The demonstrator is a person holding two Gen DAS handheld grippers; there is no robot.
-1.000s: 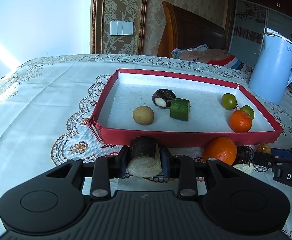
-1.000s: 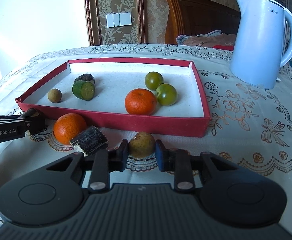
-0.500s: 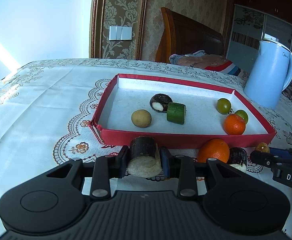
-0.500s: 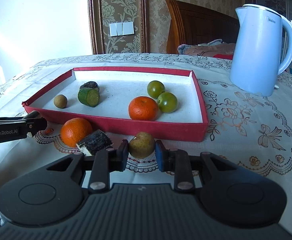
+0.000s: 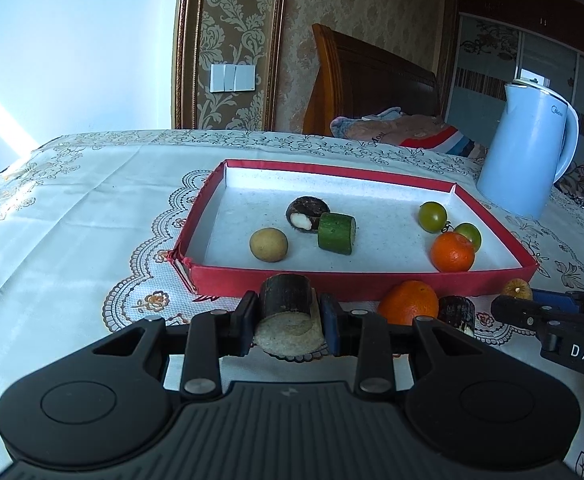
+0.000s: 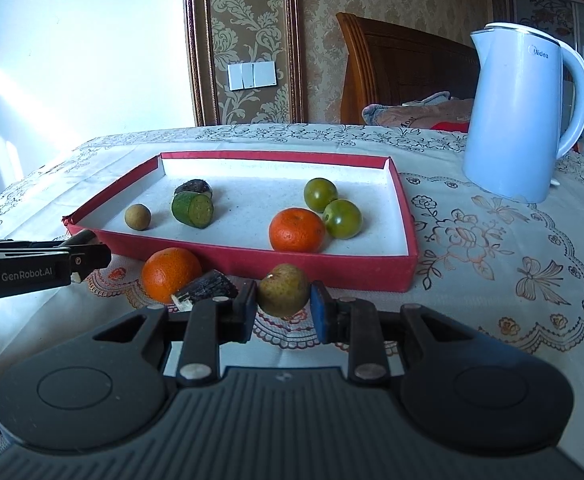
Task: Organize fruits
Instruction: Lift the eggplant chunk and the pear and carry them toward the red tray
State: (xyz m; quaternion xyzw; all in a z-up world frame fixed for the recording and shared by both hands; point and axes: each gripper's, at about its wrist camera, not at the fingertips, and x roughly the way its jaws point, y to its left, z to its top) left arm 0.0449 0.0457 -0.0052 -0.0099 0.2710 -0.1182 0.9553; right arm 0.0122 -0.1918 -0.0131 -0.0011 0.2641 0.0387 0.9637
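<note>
A red tray point(image 5: 371, 278) point(image 6: 331, 270) with a white floor lies on the tablecloth. In it are a longan point(image 5: 268, 244), a dark chunk point(image 5: 301, 214), a cucumber piece point(image 5: 336, 233), two green tomatoes point(image 5: 432, 217) and an orange point(image 5: 451, 251). My left gripper point(image 5: 288, 320) is shut on a dark sugarcane piece point(image 5: 288, 314), raised before the tray's near wall. My right gripper point(image 6: 284, 306) is shut on a brownish-yellow small fruit point(image 6: 284, 290), held above the cloth. A second orange point(image 6: 170, 274) and another sugarcane piece point(image 6: 204, 291) lie on the cloth before the tray.
A pale blue kettle point(image 6: 523, 116) point(image 5: 527, 152) stands to the right behind the tray. A wooden headboard point(image 5: 367, 84) and bedding lie beyond the table. The left gripper's body point(image 6: 28, 272) shows at the right wrist view's left edge.
Both grippers have risen with their loads, so the tray and table sit lower and farther in both views. The jaws have stayed shut.
</note>
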